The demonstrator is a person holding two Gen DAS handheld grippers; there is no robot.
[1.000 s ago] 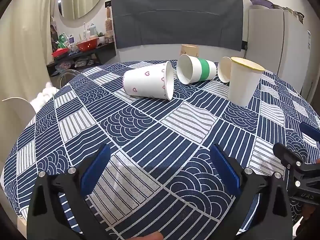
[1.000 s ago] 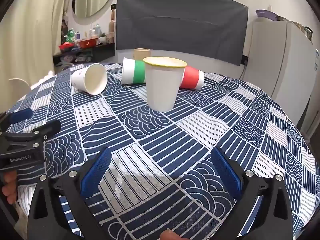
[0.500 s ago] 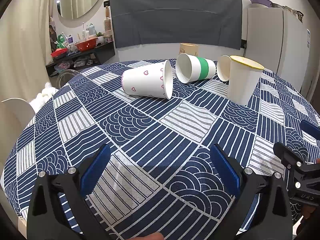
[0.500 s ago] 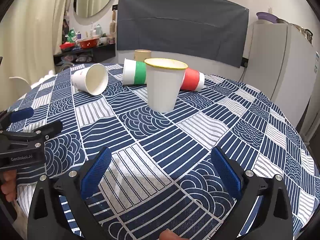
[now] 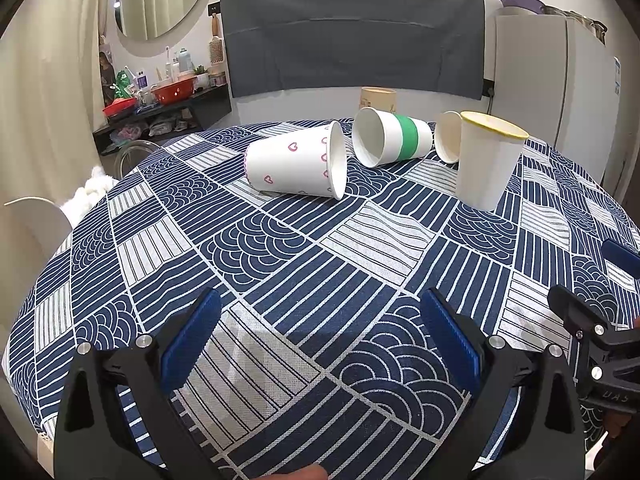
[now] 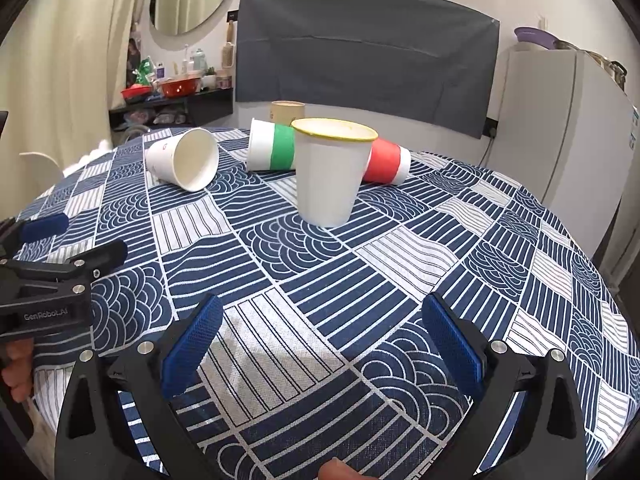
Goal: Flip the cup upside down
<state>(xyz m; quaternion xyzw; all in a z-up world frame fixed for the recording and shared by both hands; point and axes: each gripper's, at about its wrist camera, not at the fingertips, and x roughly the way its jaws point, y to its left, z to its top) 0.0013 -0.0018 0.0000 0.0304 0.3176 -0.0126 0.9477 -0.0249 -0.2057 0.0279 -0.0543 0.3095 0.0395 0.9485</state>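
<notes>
A white paper cup with a yellow rim stands upright, mouth up, on the patterned tablecloth; it also shows at the right in the left wrist view. A white cup with pink hearts lies on its side, also seen in the right wrist view. A green-banded cup and a red-banded cup lie on their sides behind. My left gripper is open and empty above the near table. My right gripper is open and empty, well short of the yellow-rimmed cup.
A tan cup stands at the table's far edge. A round table with a blue and white cloth holds everything. A white fridge stands at the right, a cluttered shelf at the left, a white chair beside the table.
Both grippers have risen slightly and drawn back a little; the cups sit a bit lower in view. No cup has moved.
</notes>
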